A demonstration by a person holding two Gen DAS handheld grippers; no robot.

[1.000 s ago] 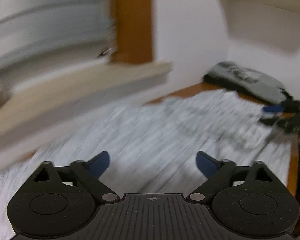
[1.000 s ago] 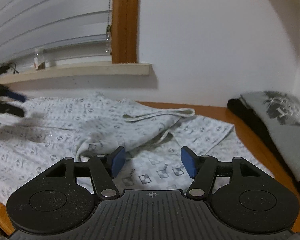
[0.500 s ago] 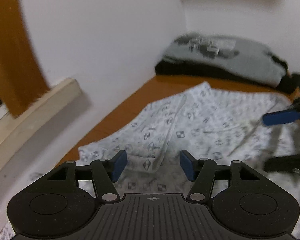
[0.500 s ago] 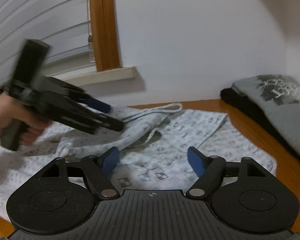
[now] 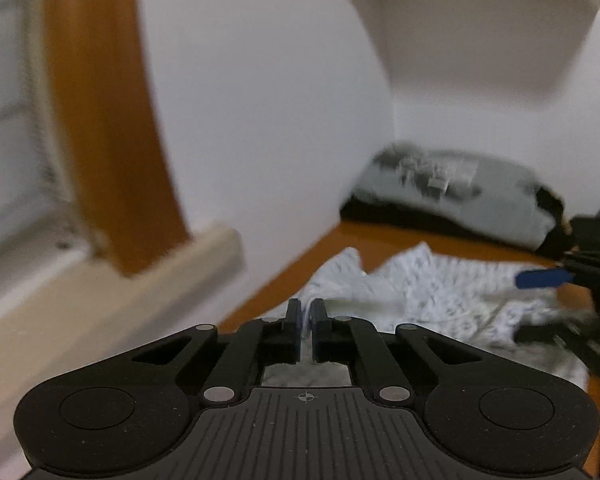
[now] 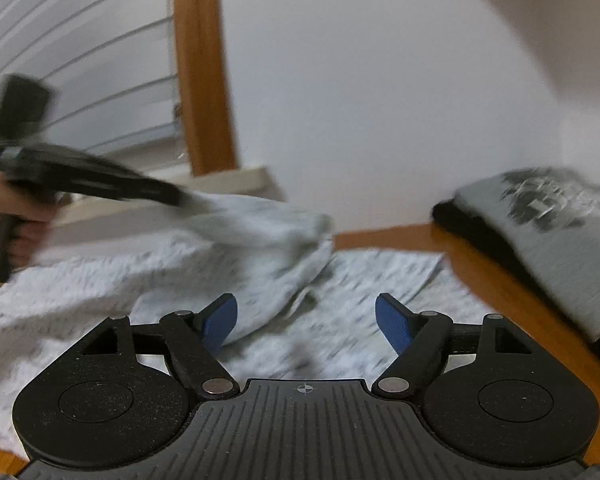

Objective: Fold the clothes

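Note:
A white patterned garment (image 5: 440, 292) lies spread on the wooden table (image 6: 500, 288). My left gripper (image 5: 306, 308) has its jaws closing down to a thin gap with a pinch of this fabric between the pads. In the right wrist view the left gripper (image 6: 176, 199) holds an edge of the garment (image 6: 240, 224) lifted off the table, the cloth draping down from it. My right gripper (image 6: 306, 312) stands open low over the garment's flat part, nothing pressed between its blue pads (image 6: 392, 320). The left wrist view shows it at the right edge (image 5: 540, 304).
A folded grey garment with a dark print (image 6: 560, 232) rests on a black one at the table's far right, by the wall. A window sill (image 5: 120, 304) with blinds and an orange frame (image 6: 200, 80) runs along the left. A shelf (image 5: 460, 20) hangs overhead. A hand (image 6: 20, 220) grips the left tool.
My left gripper swung over the garment, shut on a fold of it and lifted that edge. The right gripper opened a little wider and shifted slightly.

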